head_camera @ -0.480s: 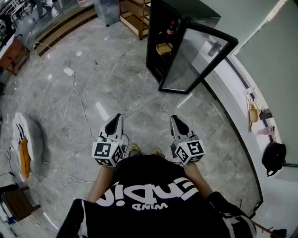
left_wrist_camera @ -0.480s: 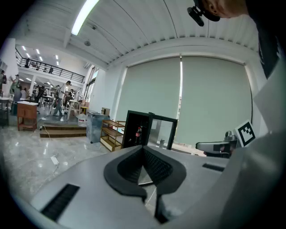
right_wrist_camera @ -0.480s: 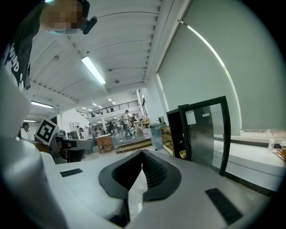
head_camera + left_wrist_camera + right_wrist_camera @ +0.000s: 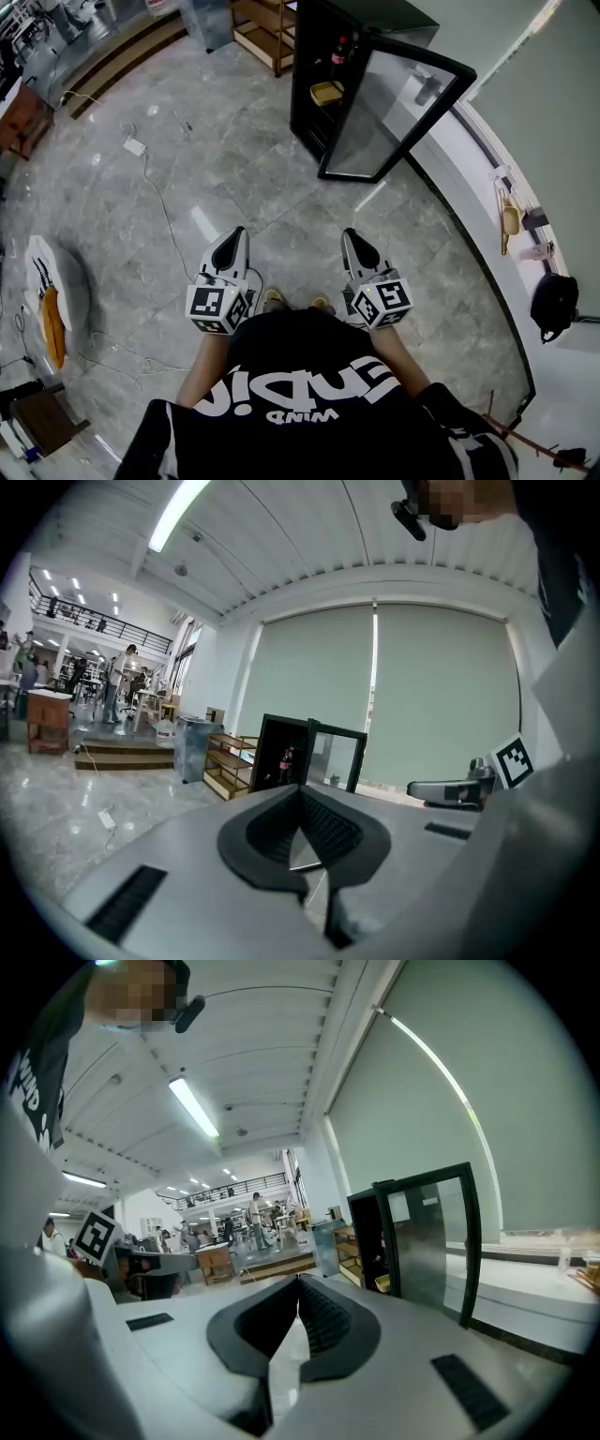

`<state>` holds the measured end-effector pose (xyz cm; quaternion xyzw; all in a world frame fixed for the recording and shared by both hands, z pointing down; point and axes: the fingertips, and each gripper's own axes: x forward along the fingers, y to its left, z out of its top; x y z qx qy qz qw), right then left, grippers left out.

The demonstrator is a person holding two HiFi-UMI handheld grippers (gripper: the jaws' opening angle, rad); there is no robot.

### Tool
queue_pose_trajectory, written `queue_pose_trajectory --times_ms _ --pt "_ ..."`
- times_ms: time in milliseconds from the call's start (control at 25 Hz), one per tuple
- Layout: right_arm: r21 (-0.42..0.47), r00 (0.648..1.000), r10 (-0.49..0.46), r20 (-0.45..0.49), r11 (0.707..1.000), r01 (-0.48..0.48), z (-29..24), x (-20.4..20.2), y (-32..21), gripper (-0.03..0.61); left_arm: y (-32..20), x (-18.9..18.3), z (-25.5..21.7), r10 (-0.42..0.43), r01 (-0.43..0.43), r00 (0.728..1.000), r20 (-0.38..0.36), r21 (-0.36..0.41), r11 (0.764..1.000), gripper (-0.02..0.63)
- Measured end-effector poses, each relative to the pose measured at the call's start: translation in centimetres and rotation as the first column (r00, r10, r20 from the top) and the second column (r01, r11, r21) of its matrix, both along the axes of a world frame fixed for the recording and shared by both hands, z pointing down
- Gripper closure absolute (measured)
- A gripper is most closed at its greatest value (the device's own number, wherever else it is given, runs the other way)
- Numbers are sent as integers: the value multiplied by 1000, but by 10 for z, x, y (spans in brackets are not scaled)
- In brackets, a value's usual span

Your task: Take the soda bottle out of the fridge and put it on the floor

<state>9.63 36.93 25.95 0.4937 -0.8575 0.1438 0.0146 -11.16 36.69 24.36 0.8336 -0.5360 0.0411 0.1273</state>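
A black fridge (image 4: 309, 94) stands far ahead on the grey floor, its glass door (image 4: 398, 108) swung open to the right. The soda bottle (image 4: 339, 52), dark with a red label, stands upright on an upper shelf inside; in the left gripper view the bottle (image 4: 285, 759) shows small in the fridge opening. A yellow container (image 4: 327, 92) sits on the shelf below it. My left gripper (image 4: 235, 236) and right gripper (image 4: 349, 238) are held side by side just ahead of my body, far short of the fridge. Both are shut and empty.
A wooden shelf unit (image 4: 264, 28) stands left of the fridge. A white cable with a plug block (image 4: 137, 145) trails across the floor at left. A white round object with an orange piece (image 4: 49, 295) lies far left. A white ledge (image 4: 483, 211) curves along the right wall, with a black bag (image 4: 554, 306).
The head view has shifted a little, so the fridge sits slightly higher and further left. Both grippers keep their places and stay shut.
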Motion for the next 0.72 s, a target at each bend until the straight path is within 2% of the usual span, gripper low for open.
queue_pose_trajectory --times_ms 240,440,720 --pt "3 999 33 -13 999 -33 2 -11 0 554 -4 -11 0 36 -36 999 -7 14 999 606" --pt "12 996 89 -15 996 -89 9 -16 1 554 -8 -17 7 102 -104 993 52 42 994 606" --pt "-10 988 153 -20 988 -153 23 -8 -17 554 -39 -10 12 161 -161 987 12 48 986 606"
